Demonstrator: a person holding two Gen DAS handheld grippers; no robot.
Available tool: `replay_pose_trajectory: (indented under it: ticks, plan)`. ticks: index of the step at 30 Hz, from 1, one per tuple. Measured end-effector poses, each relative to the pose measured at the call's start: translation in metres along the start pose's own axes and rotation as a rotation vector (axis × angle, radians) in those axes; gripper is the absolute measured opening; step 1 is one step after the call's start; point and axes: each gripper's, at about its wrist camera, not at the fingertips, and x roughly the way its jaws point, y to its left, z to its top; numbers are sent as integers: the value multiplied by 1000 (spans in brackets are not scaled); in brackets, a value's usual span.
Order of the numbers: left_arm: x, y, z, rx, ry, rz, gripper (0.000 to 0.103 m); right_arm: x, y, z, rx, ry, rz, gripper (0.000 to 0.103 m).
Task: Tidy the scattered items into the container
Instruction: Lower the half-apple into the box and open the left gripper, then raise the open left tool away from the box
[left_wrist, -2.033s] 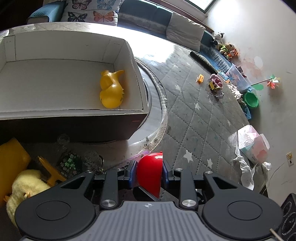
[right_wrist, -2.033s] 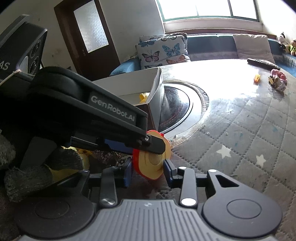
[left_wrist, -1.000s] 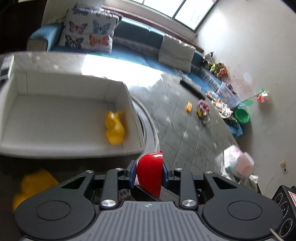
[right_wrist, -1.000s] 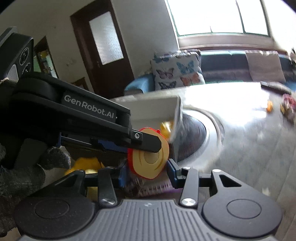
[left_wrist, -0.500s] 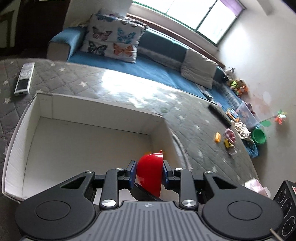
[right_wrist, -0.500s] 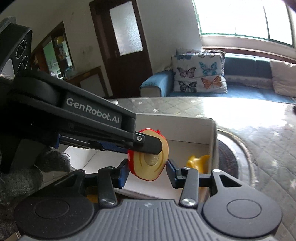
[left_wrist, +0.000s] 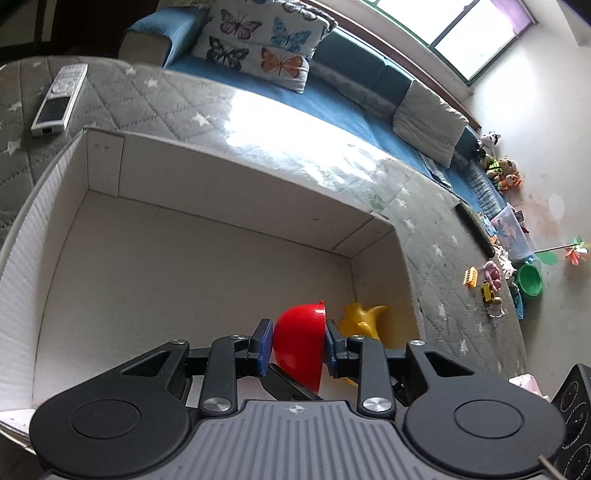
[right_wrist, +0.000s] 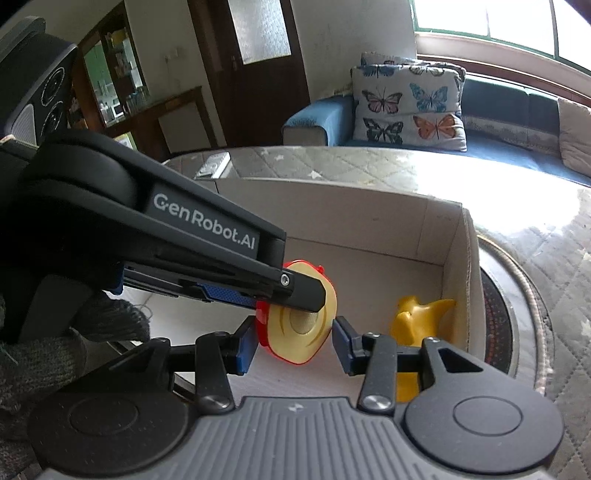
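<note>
My left gripper (left_wrist: 297, 349) is shut on a red half-apple toy (left_wrist: 295, 332) and holds it above the floor of the white cardboard box (left_wrist: 221, 192), near its right end. A yellow duck-like toy (left_wrist: 360, 319) lies in the box's right corner, just beyond the red toy. In the right wrist view the left gripper (right_wrist: 295, 295) reaches in from the left with the toy's cream cut face (right_wrist: 301, 332) turned toward the camera. My right gripper (right_wrist: 293, 349) is open, its pads on either side of the toy with a gap on the right. The yellow toy (right_wrist: 417, 317) sits beside the box wall (right_wrist: 452, 266).
A silver remote (left_wrist: 59, 98) lies on the quilted cover behind the box. Small toys (left_wrist: 487, 280), a black remote (left_wrist: 474, 229) and a green bowl (left_wrist: 530, 282) are at the right. A blue sofa with a butterfly pillow (left_wrist: 258, 40) is beyond. A gloved hand (right_wrist: 55, 350) holds the left gripper.
Both grippers rose from table level beside the box and moved over its open top. The red toy stayed in the left gripper and now hangs inside the box near the yellow toy.
</note>
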Motion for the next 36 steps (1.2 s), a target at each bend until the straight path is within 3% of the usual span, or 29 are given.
replay_pose_trajectory:
  ticks: [10,24,27,32,36]
  plan:
    - [5,7,3,-24,13,21,33,4,1,-6,16,19,-8,45]
    - [-24,5,-10,-23,-44,23,35,-22,4,-13,7,-43,-36,45]
    - [-32,3,-14,-19,-59,20,35,-32,6,-14,2,-63,-41,52]
    - [-46,0,-23,-7,-85,20,35,-46,12,-21,-14,-93,-50,52]
    - [-59,-5,-34,9,-109,30,35,-56,15,-29,-18,-110,-53,59]
